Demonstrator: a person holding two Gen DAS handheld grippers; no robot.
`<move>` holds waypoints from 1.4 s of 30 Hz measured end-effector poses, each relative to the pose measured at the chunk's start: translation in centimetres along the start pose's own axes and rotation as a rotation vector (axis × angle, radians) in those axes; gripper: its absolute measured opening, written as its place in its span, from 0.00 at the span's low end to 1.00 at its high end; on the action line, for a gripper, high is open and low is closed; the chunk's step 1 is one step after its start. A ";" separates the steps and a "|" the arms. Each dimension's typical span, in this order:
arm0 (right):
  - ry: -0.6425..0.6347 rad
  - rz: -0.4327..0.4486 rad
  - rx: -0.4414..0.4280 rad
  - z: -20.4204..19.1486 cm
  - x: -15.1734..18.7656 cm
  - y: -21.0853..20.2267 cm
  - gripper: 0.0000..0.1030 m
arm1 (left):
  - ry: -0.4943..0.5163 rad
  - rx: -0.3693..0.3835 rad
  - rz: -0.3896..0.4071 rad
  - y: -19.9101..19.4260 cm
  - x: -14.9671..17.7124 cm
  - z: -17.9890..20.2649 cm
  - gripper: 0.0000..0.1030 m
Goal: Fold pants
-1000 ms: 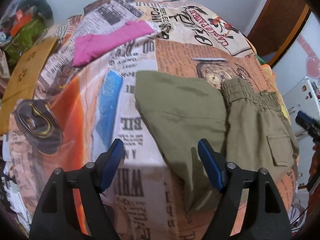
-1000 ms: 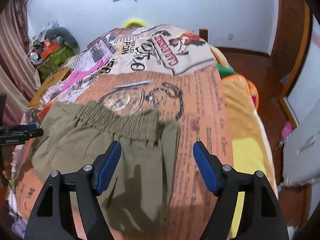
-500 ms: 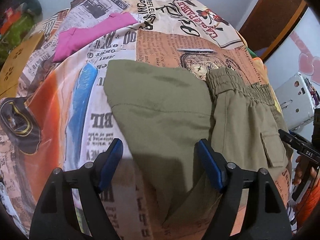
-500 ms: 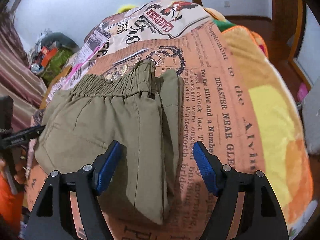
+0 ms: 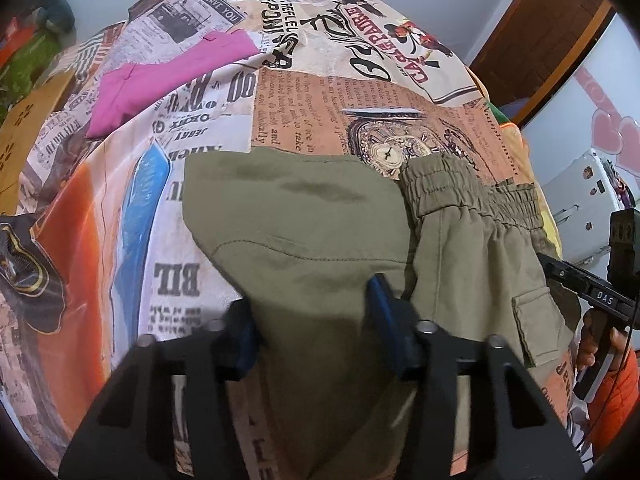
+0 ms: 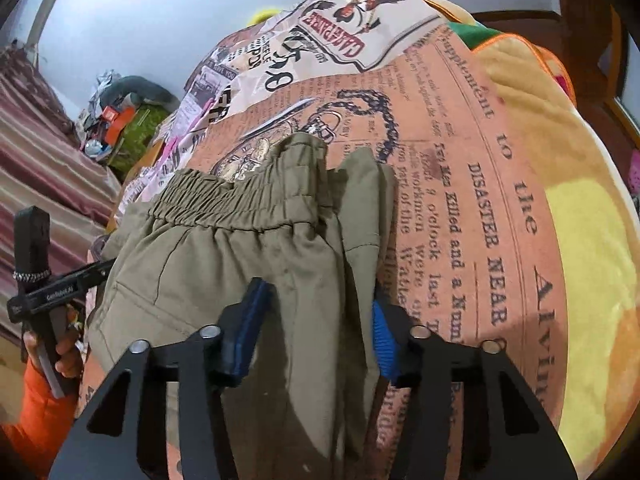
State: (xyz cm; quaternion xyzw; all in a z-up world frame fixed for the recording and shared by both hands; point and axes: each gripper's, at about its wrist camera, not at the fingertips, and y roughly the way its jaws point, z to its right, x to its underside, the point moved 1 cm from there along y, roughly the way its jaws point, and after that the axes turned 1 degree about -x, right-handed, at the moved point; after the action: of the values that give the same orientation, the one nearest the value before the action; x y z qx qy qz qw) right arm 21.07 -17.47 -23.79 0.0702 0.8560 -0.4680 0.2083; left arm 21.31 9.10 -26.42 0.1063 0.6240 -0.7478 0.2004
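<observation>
Pants = matt olive woven cloth w/ stitched seams, gathered elastic waistband, finely ribbed. Bed cover = soft printed cloth, newspaper pattern, matt; pink garment also matt cloth, yellow blanket plush & fuzzy. Left tongs & right tongs: matt black plastic arms, silver metal pins, blue ridged rubbery pads; door frame = dark wood, slight sheen.
</observation>
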 end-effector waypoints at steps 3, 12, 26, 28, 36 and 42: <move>-0.010 0.016 0.015 -0.2 -0.2 -0.3 0.27 | -0.009 -0.004 -0.002 0.0 -0.2 -0.1 0.28; -0.090 0.080 0.057 -2.0 -1.0 -1.6 0.10 | 0.005 -0.030 0.048 -1.8 -0.3 0.3 0.04; -0.225 0.181 0.060 -6.6 -3.7 -4.2 0.08 | 0.078 -0.083 0.201 -7.2 -2.2 1.8 0.03; -0.244 0.198 0.056 -7.3 -4.4 -4.4 0.07 | 0.077 -0.090 0.230 -8.2 -2.8 1.4 0.03; -0.323 0.244 0.030 -10.6 -7.7 -3.8 0.07 | 0.066 -0.139 0.316 -11.0 -4.8 -1.0 0.03; -0.371 0.253 0.007 -13.2 -10.5 -1.6 0.07 | 0.028 -0.161 0.328 -11.1 -6.8 -4.2 0.03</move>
State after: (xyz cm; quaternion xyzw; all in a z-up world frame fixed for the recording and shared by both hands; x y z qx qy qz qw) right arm 26.21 -6.62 -11.82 0.0907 0.7857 -0.4461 0.4188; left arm 22.22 15.94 -14.60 0.2005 0.6588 -0.6511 0.3190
